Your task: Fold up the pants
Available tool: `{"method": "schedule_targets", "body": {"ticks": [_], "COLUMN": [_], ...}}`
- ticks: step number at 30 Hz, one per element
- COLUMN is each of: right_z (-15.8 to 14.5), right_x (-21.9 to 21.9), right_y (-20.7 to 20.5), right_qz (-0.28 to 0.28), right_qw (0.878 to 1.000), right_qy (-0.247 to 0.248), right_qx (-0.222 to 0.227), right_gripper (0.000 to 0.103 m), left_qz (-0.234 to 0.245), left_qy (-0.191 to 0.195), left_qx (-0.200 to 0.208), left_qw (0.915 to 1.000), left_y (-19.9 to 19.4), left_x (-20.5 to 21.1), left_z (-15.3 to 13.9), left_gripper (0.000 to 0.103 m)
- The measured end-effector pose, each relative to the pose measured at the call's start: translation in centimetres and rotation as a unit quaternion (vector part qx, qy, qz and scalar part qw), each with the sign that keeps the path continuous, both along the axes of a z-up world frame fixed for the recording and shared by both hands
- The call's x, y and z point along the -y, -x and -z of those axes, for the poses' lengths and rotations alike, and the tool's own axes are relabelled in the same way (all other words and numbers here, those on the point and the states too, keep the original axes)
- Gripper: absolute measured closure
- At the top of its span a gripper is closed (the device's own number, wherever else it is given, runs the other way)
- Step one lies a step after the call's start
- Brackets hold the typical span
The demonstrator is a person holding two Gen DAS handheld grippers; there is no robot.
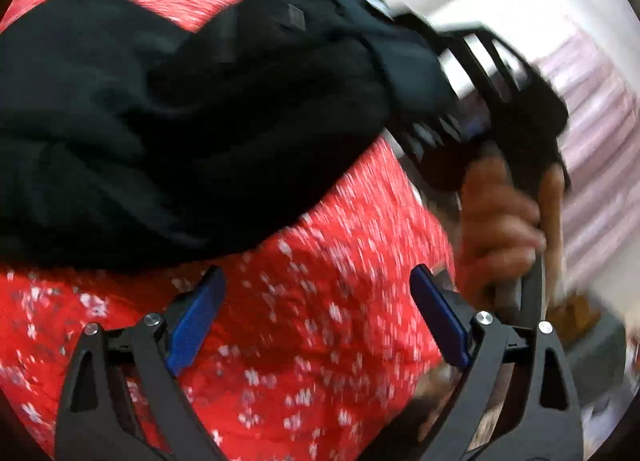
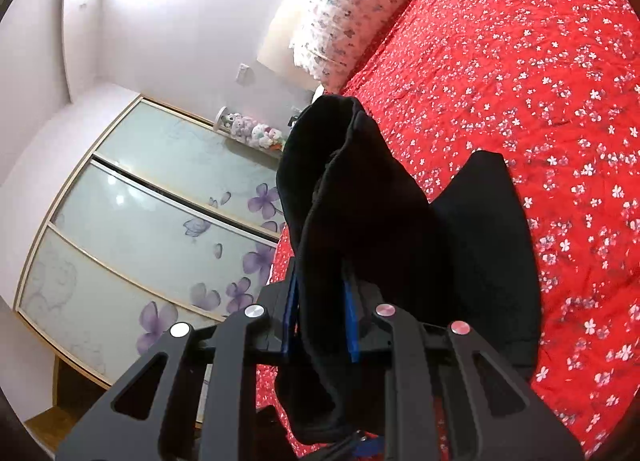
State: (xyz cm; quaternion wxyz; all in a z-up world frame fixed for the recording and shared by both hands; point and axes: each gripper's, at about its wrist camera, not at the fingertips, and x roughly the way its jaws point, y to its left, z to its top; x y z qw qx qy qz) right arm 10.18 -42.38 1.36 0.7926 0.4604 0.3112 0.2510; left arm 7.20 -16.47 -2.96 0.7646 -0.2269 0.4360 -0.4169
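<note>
Black pants (image 2: 360,221), bunched, hang from my right tongs (image 2: 320,321): blue pads (image 2: 352,325) pressed narrow on a thick fold of the cloth, w/ fabric rising above the pads and drooping below them. Tongs tilted in the right wrist view. Rest of the garment trails onto the bed (image 2: 520,101), a red spread w/ small white flowers; a flat black part lies on it just right of the tongs.

Left tongs (image 1: 318,313): wide apart, blue pads (image 1: 196,325) bare, nothing between them; only red spread shows in the gap. They sit over the bed, just below the dark mass of the pants (image 1: 160,133) in the left wrist view. That view is motion-blurred.

Same view, upper right: my right hand (image 1: 500,221) wraps the handle of the right tongs (image 1: 404,73), whose black frame meets the pants' far end. Exact grip point there is too blurred to tell.

Bkgd, right wrist view: frilled floral pillow (image 2: 352,9) at the head of the bed; sliding wardrobe doors (image 2: 152,221) w/ purple flower print at left; soft toys (image 2: 252,131) on a ledge beside the doors; pale wall (image 2: 160,1) above.
</note>
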Motion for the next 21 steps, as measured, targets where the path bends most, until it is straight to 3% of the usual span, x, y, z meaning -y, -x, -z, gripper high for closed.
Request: {"method": "schedule_targets", "body": {"ticks": [3, 7, 9, 17, 18, 19, 21], "right_z": [-0.1, -0.1, -0.1, 0.2, 0.3, 0.4, 0.9], "right_x": [0.0, 0.0, 0.0, 0.2, 0.2, 0.3, 0.5], "right_y": [0.2, 0.2, 0.4, 0.6, 0.5, 0.5, 0.4], "right_qz": [-0.003, -0.001, 0.001, 0.006, 0.007, 0.008, 0.012], "right_qw": [1.000, 1.000, 1.000, 1.000, 1.000, 1.000, 1.000], "right_qy": [0.002, -0.002, -0.005, -0.016, -0.014, -0.012, -0.014], "right_qx": [0.002, 0.004, 0.005, 0.012, 0.011, 0.009, 0.000], "right_gripper": [0.082, 0.082, 0.082, 0.082, 0.082, 0.082, 0.082], "left_qz": [-0.068, -0.111, -0.127, -0.228, -0.252, -0.284, -0.307], "left_qy": [0.027, 0.049, 0.064, 0.088, 0.078, 0.065, 0.070], "left_qx": [-0.015, -0.048, -0.058, -0.032, -0.018, -0.005, -0.029], "left_qw": [0.9972, 0.9914, 0.9881, 0.9691, 0.9643, 0.9566, 0.9487], "left_y": [-0.6, -1.3, -1.4, -1.0, -0.7, -0.8, -2.0], "left_x": [-2.0, -4.5, -5.7, -11.2, -12.4, -13.6, -15.8], "left_z": [0.4, 0.9, 0.9, -1.0, -1.4, -1.7, -1.5], "left_gripper": [0.017, 0.034, 0.037, 0.040, 0.039, 0.029, 0.025]}}
